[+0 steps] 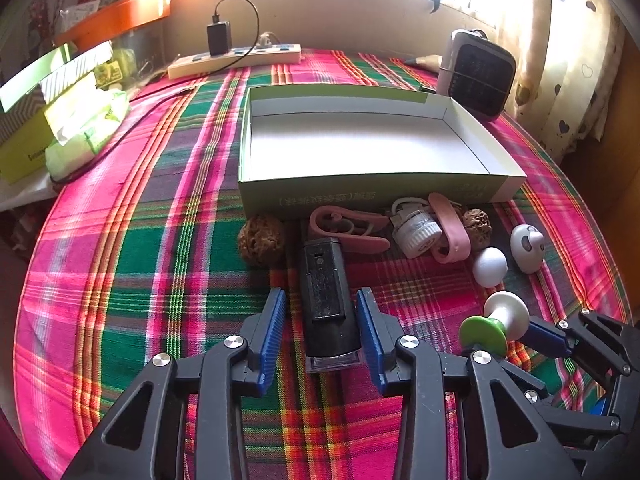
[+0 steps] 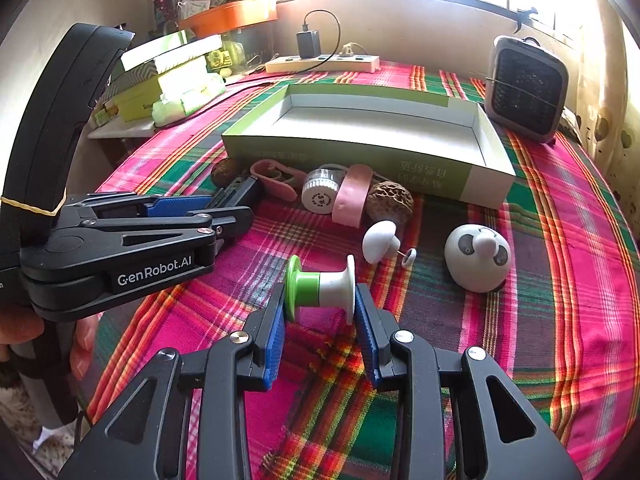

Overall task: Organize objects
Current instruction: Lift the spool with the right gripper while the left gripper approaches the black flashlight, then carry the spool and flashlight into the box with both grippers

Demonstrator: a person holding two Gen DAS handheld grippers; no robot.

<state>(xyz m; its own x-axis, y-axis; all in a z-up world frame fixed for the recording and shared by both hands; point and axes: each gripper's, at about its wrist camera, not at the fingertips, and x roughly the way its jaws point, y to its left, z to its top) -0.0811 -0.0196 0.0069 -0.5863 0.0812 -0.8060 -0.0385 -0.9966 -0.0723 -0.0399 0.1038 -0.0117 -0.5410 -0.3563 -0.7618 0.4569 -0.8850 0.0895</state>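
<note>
An open green-and-white box [image 1: 360,144] lies on the plaid cloth, also in the right wrist view [image 2: 360,128]. In front of it lie walnuts [image 1: 262,242], pink clips [image 1: 348,228], a white cap [image 1: 416,232], a white mushroom piece [image 2: 380,240] and a panda toy [image 2: 478,258]. My left gripper [image 1: 322,306] is open, its blue pads straddling a black rectangular device [image 1: 326,300] with small gaps either side. My right gripper [image 2: 320,304] has its pads against both flanges of a green-and-white spool [image 2: 320,286].
A small heater [image 1: 478,74] stands at the back right of the box. A power strip with a charger [image 1: 236,56] lies at the back. Stacked boxes and tissue packs [image 1: 64,120] sit at the left. The left gripper's body [image 2: 120,240] fills the left of the right view.
</note>
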